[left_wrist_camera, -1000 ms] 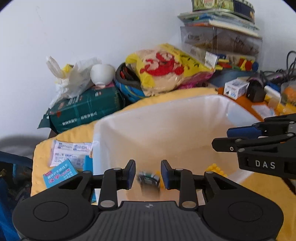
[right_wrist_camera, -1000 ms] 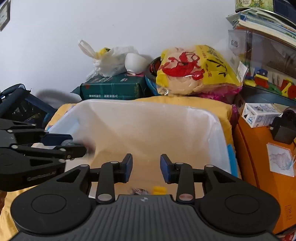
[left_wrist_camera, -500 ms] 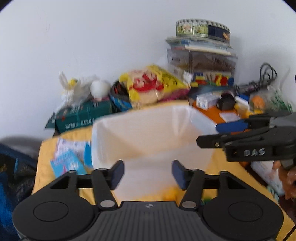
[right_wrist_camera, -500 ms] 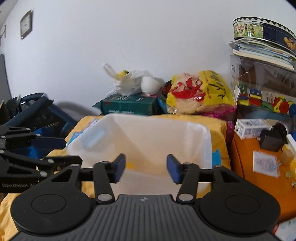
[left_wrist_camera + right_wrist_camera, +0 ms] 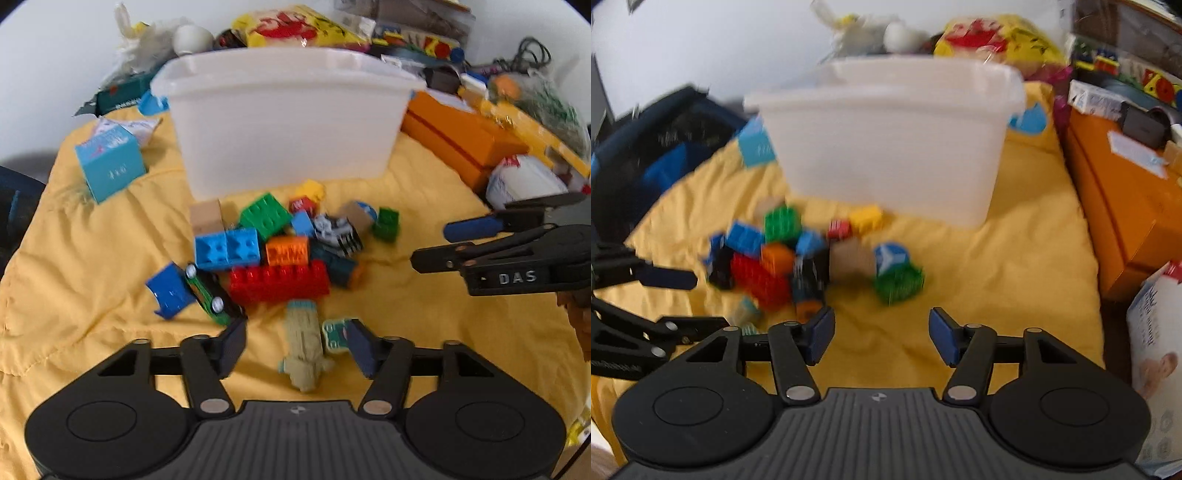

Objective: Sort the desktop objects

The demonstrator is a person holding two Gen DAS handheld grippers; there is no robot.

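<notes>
**Both claws wide open over toy pile, nothing gripped**

Toy pile (image 5: pixel 280 251) sits on the yellow cloth (image 5: pixel 92 266), just in front of the white plastic bin (image 5: pixel 284 122). Pile has a long red brick (image 5: pixel 279 282), an orange brick (image 5: pixel 287 251) touching its top edge, a blue double brick (image 5: pixel 227 251) left of the orange one, a green brick (image 5: pixel 264 216) behind that, and a small dark green brick (image 5: pixel 386 223) at the right edge. A green toy car (image 5: pixel 208 295) lies tilted beside a blue curved piece (image 5: pixel 170 291) at the pile's near left. A pale green plush-like toy (image 5: pixel 304 349) lies closest, apart from the bricks.

Left claw (image 5: pixel 295 349) hovers low with its jaws spread wide, holding nothing; the pale toy lies between the jaws, contact not clear. Right claw (image 5: pixel 882 338) also spread wide and empty, over bare cloth near the pile's right side; seen from the side in the left view (image 5: pixel 476 240).

Right view is motion-blurred; the bin (image 5: pixel 890 147) and pile (image 5: pixel 798 262) are readable, small pieces are not.

Around: a light blue box (image 5: pixel 110 162) left of the bin, an orange box (image 5: pixel 461 140) to its right, a yellow snack bag (image 5: pixel 295 29) behind it.
</notes>
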